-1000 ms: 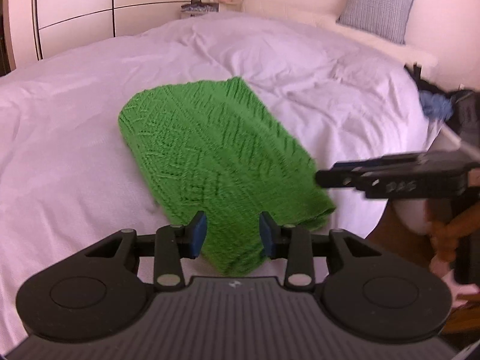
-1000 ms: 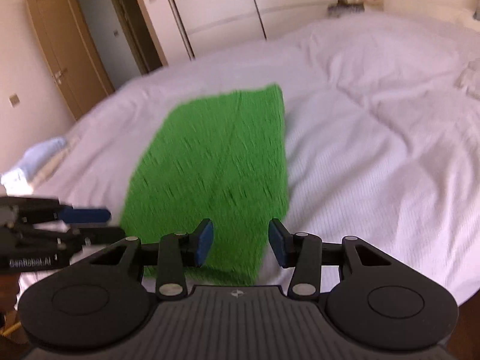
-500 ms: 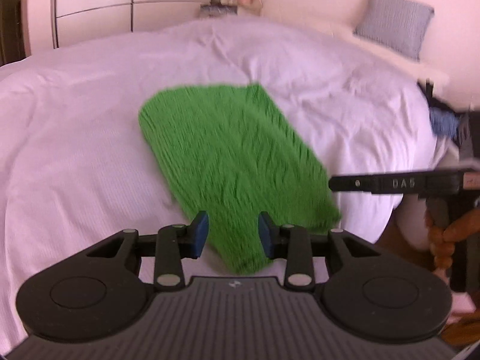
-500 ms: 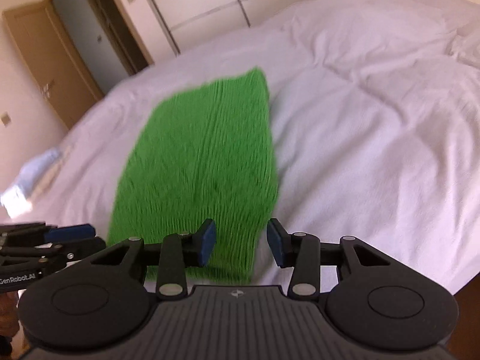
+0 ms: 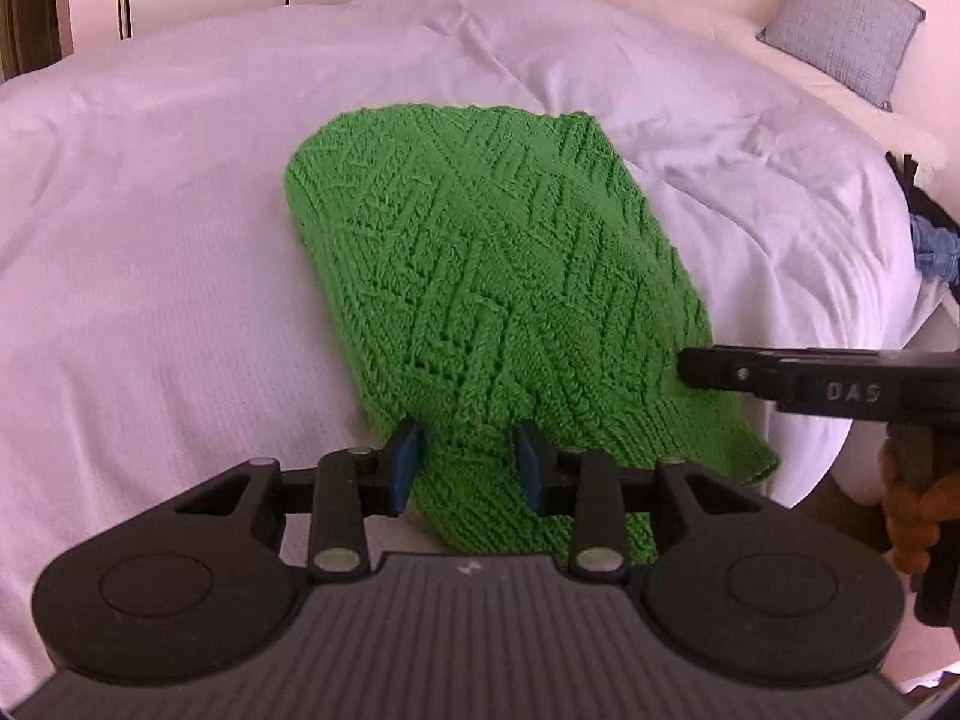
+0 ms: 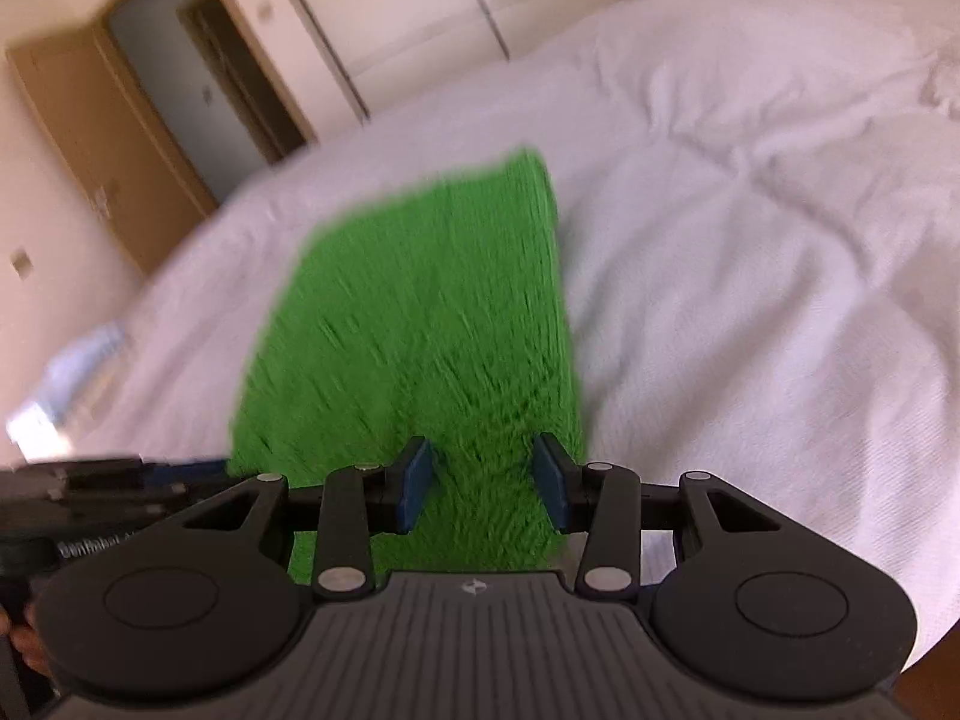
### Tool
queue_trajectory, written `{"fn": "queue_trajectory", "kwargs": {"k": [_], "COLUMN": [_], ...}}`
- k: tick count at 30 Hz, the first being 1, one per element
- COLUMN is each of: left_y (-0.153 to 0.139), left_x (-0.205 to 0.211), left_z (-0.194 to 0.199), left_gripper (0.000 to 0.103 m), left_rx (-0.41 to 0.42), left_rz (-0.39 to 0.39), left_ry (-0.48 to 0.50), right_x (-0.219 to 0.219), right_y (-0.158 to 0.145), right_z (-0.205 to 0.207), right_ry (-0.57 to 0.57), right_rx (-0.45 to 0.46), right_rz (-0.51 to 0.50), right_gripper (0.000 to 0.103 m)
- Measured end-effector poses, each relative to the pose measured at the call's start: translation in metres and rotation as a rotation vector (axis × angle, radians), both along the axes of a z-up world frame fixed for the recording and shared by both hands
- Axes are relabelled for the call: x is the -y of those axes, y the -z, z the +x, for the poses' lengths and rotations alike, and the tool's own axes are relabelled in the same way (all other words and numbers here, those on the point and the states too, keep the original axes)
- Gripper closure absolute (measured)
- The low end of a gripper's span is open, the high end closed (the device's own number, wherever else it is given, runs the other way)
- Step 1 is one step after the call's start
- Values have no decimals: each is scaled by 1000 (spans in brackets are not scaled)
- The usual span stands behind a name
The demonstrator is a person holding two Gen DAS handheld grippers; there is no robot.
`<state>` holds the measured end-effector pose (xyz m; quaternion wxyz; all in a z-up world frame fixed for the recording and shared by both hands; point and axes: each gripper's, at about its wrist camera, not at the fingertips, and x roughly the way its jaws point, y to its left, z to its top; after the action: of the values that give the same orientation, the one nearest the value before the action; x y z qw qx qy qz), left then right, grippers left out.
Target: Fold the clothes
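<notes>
A green knitted garment point(image 5: 498, 300), folded into a long strip, lies flat on the white bed point(image 5: 150, 252); it also shows, blurred, in the right wrist view point(image 6: 420, 324). My left gripper point(image 5: 471, 462) is open, its blue pads straddling the garment's near end just above it. My right gripper point(image 6: 483, 483) is open over the same near end, toward the other corner. The right gripper also shows in the left wrist view point(image 5: 684, 366) at the garment's right edge. The left gripper shows at the lower left of the right wrist view point(image 6: 216, 468).
A grey pillow point(image 5: 840, 24) lies at the bed's far right. Blue clothes point(image 5: 933, 246) lie off the right bed edge. White wardrobes point(image 6: 420, 30) and a wooden door point(image 6: 78, 138) stand beyond the bed. A pale folded item point(image 6: 66, 384) lies at the left.
Both grippers have moved closer and lower toward the garment's near end. Both stay open. The garment has not moved.
</notes>
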<state>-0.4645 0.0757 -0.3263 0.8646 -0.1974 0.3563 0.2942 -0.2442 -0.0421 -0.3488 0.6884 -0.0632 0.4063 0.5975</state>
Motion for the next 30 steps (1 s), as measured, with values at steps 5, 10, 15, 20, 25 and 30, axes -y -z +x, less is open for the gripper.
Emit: {"fn": "queue_trajectory", "kwargs": {"k": [5, 10, 15, 20, 25, 30], "left_y": [-26, -27, -17, -25, -31, -42], "left_x": [-12, -30, -29, -23, -9, 8], "left_z": [-9, -5, -1, -2, -6, -14], "left_gripper": [74, 76, 76, 76, 76, 76], "left_rx": [33, -6, -46, -84, -120, -116], "left_rz": [19, 16, -12, -7, 14, 27], "left_ry": [11, -33, -86, -120, -142, -147], "right_x": [-7, -12, -26, -29, -14, 1], "right_y": [-11, -33, -22, -15, -25, -33], "right_z": [8, 22, 21, 17, 14, 6], "right_ry": [-16, -19, -15, -5, 13, 16], "right_rx": [-8, -34, -32, -32, -34, -32], "right_rz": [-9, 16, -46, -88, -67, -50], "right_gripper": [60, 60, 61, 60, 59, 57]}}
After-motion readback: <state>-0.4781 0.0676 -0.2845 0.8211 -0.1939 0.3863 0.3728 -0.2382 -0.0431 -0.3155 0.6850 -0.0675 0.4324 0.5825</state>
